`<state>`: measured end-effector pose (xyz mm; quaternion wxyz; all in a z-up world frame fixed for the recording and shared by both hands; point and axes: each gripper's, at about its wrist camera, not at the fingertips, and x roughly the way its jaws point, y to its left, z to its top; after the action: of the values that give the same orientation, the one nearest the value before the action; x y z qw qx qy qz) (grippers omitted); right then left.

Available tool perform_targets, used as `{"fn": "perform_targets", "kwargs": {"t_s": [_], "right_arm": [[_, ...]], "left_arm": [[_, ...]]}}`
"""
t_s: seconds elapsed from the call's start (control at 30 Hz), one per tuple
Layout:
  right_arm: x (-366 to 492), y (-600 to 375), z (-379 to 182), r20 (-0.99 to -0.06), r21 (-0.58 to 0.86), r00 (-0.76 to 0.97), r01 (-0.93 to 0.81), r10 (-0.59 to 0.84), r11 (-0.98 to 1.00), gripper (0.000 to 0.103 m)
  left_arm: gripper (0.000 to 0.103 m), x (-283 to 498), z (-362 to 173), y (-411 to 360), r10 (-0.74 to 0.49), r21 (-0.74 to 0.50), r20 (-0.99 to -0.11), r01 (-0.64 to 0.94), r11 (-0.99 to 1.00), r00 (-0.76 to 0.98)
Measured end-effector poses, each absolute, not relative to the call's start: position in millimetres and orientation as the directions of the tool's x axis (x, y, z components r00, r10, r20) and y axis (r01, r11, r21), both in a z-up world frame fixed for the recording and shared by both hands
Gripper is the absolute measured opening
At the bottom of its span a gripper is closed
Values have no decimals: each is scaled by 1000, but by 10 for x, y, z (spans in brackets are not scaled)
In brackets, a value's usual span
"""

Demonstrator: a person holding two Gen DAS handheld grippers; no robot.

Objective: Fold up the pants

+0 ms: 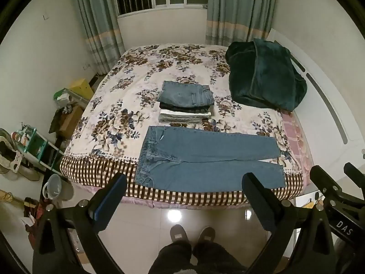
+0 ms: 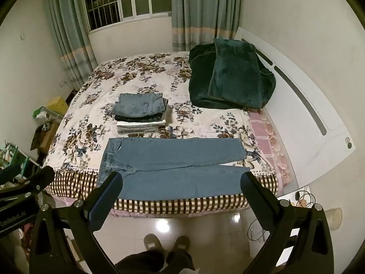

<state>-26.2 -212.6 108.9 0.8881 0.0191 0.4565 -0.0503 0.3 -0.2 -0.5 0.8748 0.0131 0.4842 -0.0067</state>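
Note:
A pair of blue jeans [image 1: 205, 157] lies flat along the near edge of the bed, waist to the left, legs to the right; it also shows in the right wrist view [image 2: 173, 164]. My left gripper [image 1: 184, 182] is open and empty, held above the floor in front of the bed. My right gripper [image 2: 182, 182] is open and empty too, at about the same distance. The right gripper's body shows at the right edge of the left wrist view [image 1: 337, 194].
A stack of folded clothes [image 1: 186, 101] topped by folded jeans sits mid-bed behind the pants. A dark green blanket [image 1: 267, 75] lies at the far right by the white headboard [image 2: 308, 105]. Shelves, a bucket [image 1: 56, 187] and clutter stand left of the bed. My slippered feet [image 1: 191, 235] are on the tiled floor.

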Motion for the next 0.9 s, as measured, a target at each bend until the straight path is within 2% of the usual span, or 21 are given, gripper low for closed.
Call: {"fn": "perform_targets", "kwargs": {"t_s": [0.9], "right_arm": [[-351, -2068, 1250, -806, -10, 588, 101, -68, 995, 103]], "left_arm": [[103, 6, 191, 3, -2, 14, -837, 26, 1000, 547]]}}
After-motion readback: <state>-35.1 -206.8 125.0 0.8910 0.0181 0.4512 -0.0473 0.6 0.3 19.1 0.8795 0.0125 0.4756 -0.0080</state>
